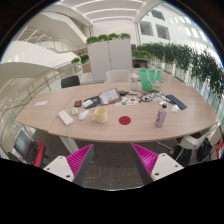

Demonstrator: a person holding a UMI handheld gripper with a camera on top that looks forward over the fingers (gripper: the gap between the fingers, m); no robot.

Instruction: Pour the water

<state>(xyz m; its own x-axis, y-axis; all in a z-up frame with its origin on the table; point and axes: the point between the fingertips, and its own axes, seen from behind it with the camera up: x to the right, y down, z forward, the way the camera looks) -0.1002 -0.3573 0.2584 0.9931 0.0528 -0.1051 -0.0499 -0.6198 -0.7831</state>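
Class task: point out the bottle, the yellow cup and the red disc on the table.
bottle (pixel 160 115), gripper view, middle of its body
yellow cup (pixel 101 115), gripper view, its side wall
red disc (pixel 125 120), gripper view, its centre

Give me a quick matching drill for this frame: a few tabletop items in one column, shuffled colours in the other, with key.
Things:
1. bottle
2. cup
3. round coaster
4. bag

Colours:
A. red
B. green
C. pale cream
D. clear with a pink label

Pairs: 1-D, 2-C, 3-A, 4-B.

The gripper is short of the table; its fingers are open, holding nothing.
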